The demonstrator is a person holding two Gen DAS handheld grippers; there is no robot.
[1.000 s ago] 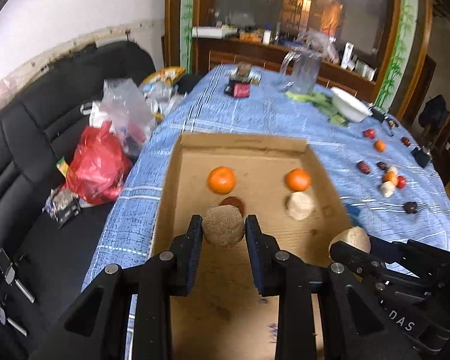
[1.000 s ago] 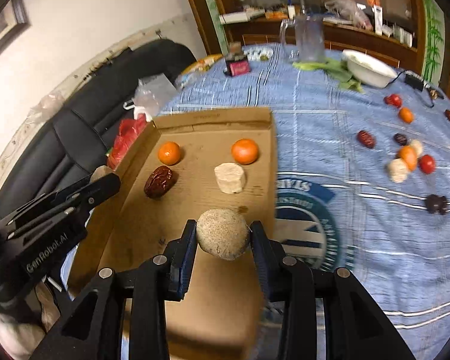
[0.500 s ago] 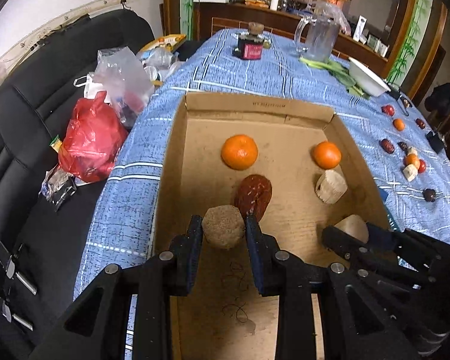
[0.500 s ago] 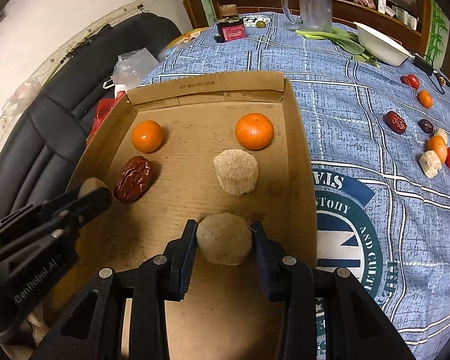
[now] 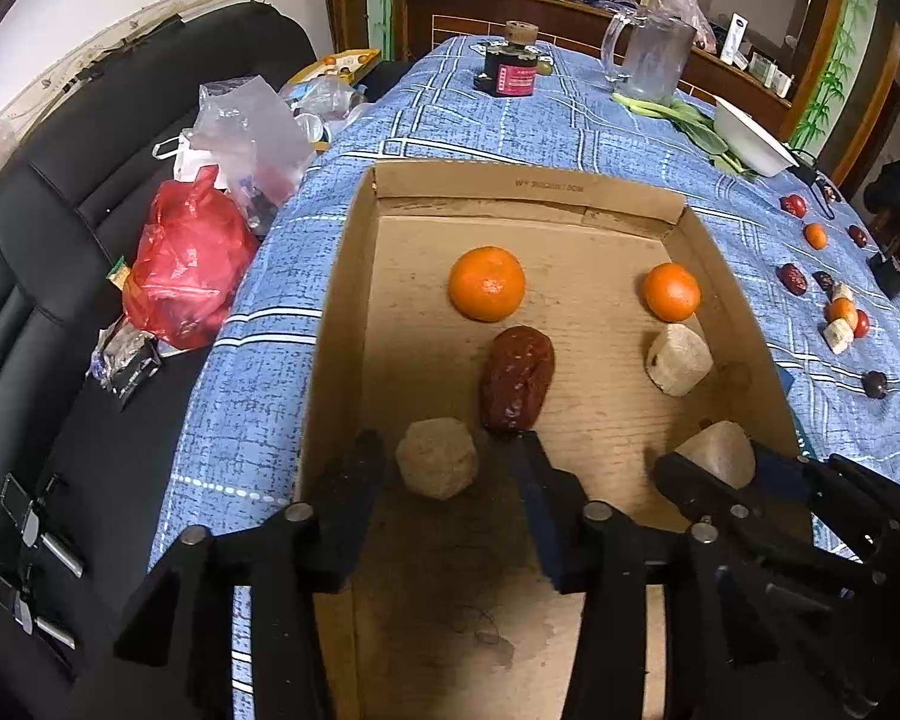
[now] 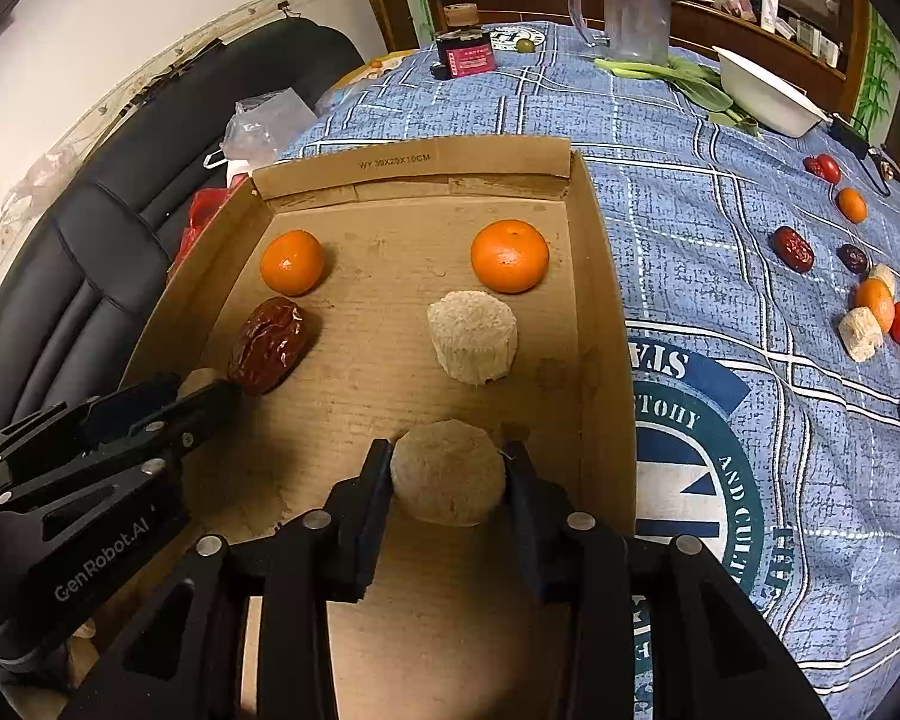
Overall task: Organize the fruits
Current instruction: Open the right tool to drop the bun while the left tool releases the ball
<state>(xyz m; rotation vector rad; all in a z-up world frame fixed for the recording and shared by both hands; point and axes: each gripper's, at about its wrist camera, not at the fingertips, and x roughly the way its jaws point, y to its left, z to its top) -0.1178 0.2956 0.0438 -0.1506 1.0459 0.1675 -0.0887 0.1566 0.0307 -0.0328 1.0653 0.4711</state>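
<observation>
A cardboard box lies on the blue tablecloth. Inside are two oranges, a red date and a pale chunk. My left gripper is open; a tan round lump rests on the box floor between its jaws, with gaps on both sides. My right gripper is shut on a pale round lump low over the box floor. It also shows in the left wrist view.
Several small fruits lie on the cloth right of the box. A white bowl, greens, a glass jug and a dark jar stand at the far end. Plastic bags sit on the black sofa at the left.
Both grippers have come down into the box. My left gripper has opened and let go of the tan lump, which now rests on the box floor. The right gripper stays shut on its lump.
</observation>
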